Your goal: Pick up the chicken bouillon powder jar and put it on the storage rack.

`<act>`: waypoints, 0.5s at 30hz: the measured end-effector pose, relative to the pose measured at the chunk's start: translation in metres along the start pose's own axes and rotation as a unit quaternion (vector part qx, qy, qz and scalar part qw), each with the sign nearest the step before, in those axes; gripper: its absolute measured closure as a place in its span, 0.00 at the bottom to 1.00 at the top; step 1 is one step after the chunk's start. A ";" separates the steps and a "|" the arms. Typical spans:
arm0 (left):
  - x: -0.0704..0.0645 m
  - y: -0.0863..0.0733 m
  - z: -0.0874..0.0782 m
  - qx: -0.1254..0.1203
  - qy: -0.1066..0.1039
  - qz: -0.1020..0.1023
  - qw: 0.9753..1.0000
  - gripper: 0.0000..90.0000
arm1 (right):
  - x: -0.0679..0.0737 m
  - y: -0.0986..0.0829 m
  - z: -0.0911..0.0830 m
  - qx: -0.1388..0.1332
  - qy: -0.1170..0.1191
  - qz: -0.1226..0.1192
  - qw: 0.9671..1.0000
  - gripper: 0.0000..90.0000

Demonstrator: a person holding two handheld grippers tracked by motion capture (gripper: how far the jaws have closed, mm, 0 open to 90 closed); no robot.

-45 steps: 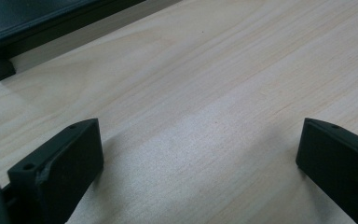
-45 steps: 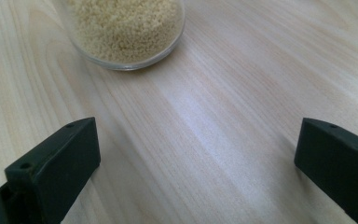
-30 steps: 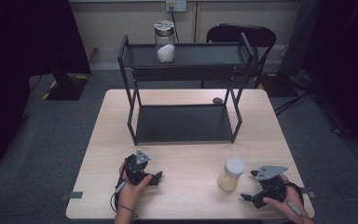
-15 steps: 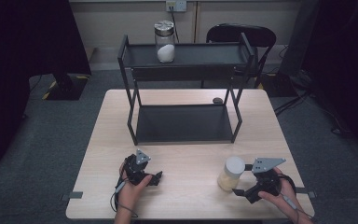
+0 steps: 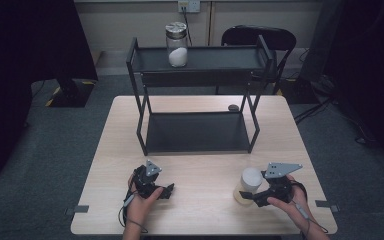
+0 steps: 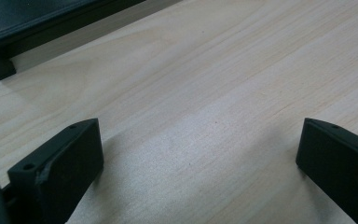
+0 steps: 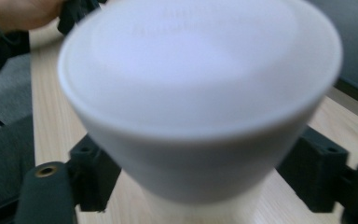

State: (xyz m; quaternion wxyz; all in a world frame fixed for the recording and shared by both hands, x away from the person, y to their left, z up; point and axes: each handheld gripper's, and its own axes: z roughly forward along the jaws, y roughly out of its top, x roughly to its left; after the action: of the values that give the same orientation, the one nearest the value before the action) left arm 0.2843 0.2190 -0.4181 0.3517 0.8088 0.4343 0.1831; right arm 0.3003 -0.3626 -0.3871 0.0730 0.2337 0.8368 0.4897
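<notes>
Overhead, the jar [image 5: 247, 186] stands near the table's [image 5: 200, 215] right front, the right gripper [image 5: 252, 196] straddling its base to grip it. Meanwhile, the left gripper [image 6: 193, 154] idles, spread over bare wood. Close up, the right jaws flank the jar [image 7: 200, 102], not visibly clamped.

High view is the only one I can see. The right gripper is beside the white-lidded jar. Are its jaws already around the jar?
Observer: Yes. In the right gripper view, the jar stands between the two jaws of the right gripper, one on each side below the lid.
Operator: Do the jaws press it?
Observer: I cannot tell; the lid hides the contact.
Operator: And the left gripper, does it hold something?
Observer: No. The left gripper has its jaws wide apart over the bare table.
</notes>
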 end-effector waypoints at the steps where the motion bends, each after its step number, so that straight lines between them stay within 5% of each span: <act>1: 0.000 0.000 0.000 0.000 0.000 0.000 1.000 0.00 | 0.001 0.000 0.000 -0.003 -0.002 0.002 1.000 0.33; 15: 0.000 0.000 0.000 0.000 0.000 0.000 1.000 0.00 | 0.006 0.020 0.009 0.002 -0.013 -0.001 1.000 0.38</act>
State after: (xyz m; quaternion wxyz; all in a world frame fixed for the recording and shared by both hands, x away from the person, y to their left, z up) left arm 0.2843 0.2190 -0.4180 0.3516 0.8089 0.4343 0.1831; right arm 0.3042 -0.3449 -0.3742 0.0837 0.2390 0.8368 0.4854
